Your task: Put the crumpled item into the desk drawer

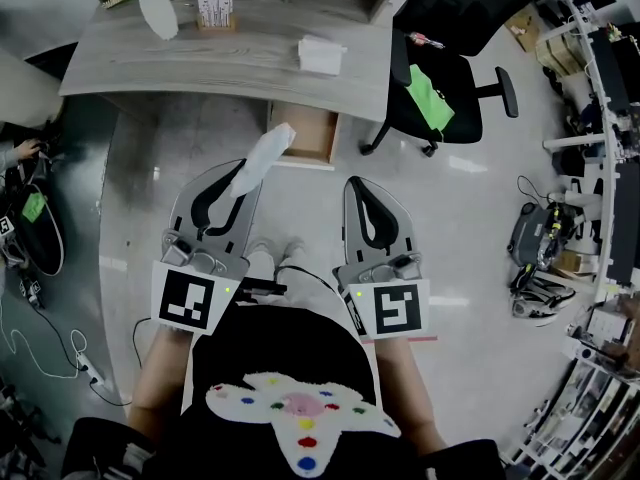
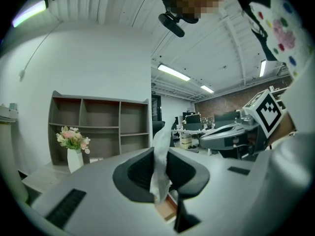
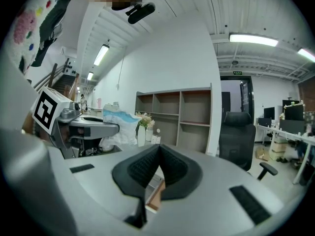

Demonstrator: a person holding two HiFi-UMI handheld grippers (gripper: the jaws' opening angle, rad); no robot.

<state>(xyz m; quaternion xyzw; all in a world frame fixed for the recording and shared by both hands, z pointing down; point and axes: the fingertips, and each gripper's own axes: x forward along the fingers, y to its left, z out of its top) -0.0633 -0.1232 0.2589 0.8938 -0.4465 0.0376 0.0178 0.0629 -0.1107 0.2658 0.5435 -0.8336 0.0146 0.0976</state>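
- My left gripper (image 1: 238, 175) has its jaws partly closed, pinching the crumpled item (image 1: 267, 152) at the drawer's front edge.
- My right gripper (image 3: 158, 154) has its jaws together, holding nothing.
- The drawer (image 1: 312, 136) is open under the desk (image 1: 230, 60), bare wood showing.

The crumpled item (image 1: 264, 155) is looking like soft white paper, the desk (image 1: 200, 63) is showing matt grey wood grain, and the floor (image 1: 470, 203) is gleaming glossy.

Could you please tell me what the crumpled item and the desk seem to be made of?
The crumpled item: likely thin tissue or soft paper, matte white; it wrinkles and twists in the left tool. The desk: grey wood-grain top, perhaps laminate or veneer, matte; streaked grain lines show.
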